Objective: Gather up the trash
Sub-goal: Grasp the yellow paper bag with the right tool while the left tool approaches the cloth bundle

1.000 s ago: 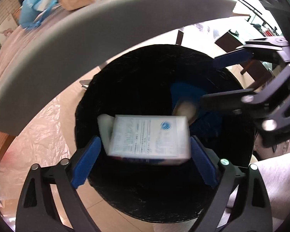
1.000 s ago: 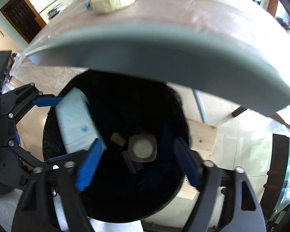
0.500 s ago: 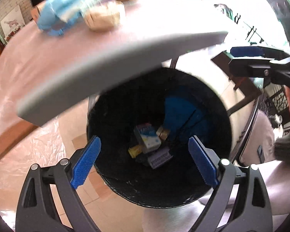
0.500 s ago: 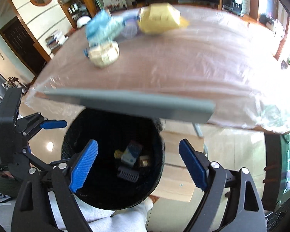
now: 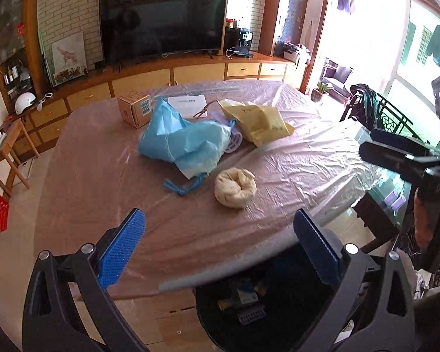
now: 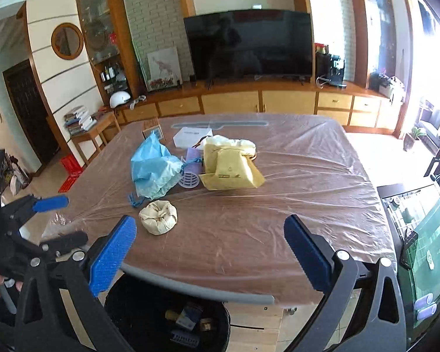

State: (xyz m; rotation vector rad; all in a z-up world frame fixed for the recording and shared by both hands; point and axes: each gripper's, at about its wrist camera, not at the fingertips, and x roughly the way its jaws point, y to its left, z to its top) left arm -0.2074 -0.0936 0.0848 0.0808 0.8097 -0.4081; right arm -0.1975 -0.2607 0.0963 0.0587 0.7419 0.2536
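Right wrist view shows the trash left on the plastic-covered table (image 6: 293,205): a beige wad (image 6: 158,216) nearest the edge, then a blue bag (image 6: 152,170) and yellow envelope (image 6: 231,170). Below sits the black bin (image 6: 138,316), holding what look like small boxes. Both the right gripper (image 6: 209,243) and left gripper (image 5: 218,243) have just been opening and stand wide apart, empty. Pinching the wad could snag the loose sheeting.

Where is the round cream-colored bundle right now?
The cream bundle lies on the plastic-covered table, nearest its front edge, just in front of the blue bag, left of centre in the right wrist view.
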